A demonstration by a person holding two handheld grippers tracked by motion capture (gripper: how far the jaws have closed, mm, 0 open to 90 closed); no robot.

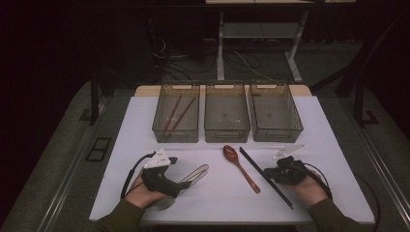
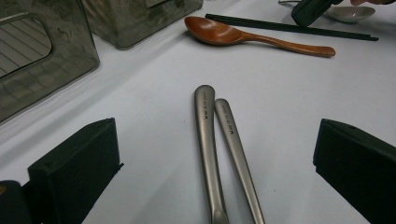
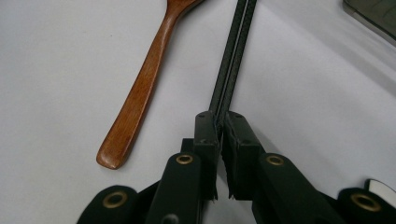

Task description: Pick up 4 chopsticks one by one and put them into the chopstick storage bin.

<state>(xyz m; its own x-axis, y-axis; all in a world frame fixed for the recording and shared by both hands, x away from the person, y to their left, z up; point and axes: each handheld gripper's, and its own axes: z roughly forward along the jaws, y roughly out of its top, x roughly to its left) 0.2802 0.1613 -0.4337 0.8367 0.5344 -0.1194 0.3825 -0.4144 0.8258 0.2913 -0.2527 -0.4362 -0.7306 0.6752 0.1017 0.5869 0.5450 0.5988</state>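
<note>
Right tongs pinched shut on black chopsticks lying on surface beside wooden spoon; left tongs wide open w/ nothing held; lift both sticks level, grip firm.

left gripper low over table, jaws wide apart, pointing up-right, hand wrapped round its body, right gripper angled up-left, jaws pinched nearly together, right hand behind it, both forearms entering from bottom edge
</note>
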